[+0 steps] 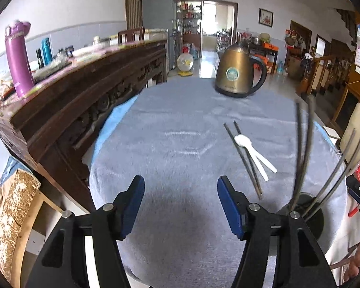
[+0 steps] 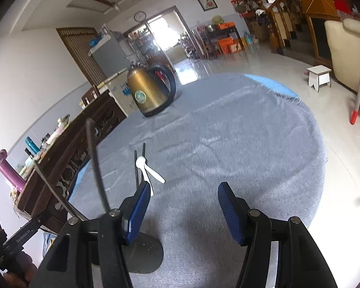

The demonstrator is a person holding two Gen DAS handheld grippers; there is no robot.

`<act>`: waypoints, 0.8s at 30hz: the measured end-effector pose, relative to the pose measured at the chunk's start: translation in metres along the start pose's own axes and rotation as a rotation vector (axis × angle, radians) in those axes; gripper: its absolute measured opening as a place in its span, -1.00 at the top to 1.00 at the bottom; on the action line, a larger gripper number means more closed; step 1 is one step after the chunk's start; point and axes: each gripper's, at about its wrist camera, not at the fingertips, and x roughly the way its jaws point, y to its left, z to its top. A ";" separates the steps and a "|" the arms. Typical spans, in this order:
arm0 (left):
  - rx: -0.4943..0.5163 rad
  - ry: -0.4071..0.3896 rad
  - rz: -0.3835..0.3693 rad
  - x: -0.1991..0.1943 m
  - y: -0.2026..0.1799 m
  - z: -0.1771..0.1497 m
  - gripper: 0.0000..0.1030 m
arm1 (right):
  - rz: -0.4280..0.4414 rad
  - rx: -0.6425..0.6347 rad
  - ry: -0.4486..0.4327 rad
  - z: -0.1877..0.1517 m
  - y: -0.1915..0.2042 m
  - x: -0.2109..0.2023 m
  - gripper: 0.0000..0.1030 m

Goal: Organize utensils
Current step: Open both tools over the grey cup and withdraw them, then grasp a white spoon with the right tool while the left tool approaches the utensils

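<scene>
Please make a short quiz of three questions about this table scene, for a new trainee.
1. True or false: the white spoons lie across the loose chopsticks.
2. Where do the other chopsticks stand? A) in the dark holder B) in the kettle
3. Fill in: the jaws of the left gripper and right gripper are both ____.

Key: 1 true; 2 A; 3 open.

Two dark chopsticks (image 1: 243, 160) and two white spoons (image 1: 254, 153) lie crossed, ahead-right of the left jaws; dark holder (image 1: 309, 216) right.
</scene>
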 end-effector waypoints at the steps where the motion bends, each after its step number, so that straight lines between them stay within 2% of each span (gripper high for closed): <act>1: -0.002 0.013 -0.002 0.005 0.001 -0.001 -0.24 | 0.001 -0.005 0.010 0.000 0.000 0.004 -0.21; 8: -0.030 0.153 -0.007 0.056 0.014 -0.012 -0.25 | 0.079 -0.125 0.191 0.014 -0.001 0.080 -0.21; 14: -0.055 0.232 0.014 0.092 0.024 -0.022 -0.25 | 0.152 -0.184 0.288 0.043 0.007 0.147 -0.21; 18: -0.062 0.274 0.016 0.113 0.024 -0.023 -0.25 | 0.200 -0.232 0.345 0.062 0.034 0.191 -0.21; 24: -0.055 0.288 0.025 0.131 0.023 -0.015 -0.25 | 0.282 -0.337 0.439 0.073 0.095 0.245 -0.21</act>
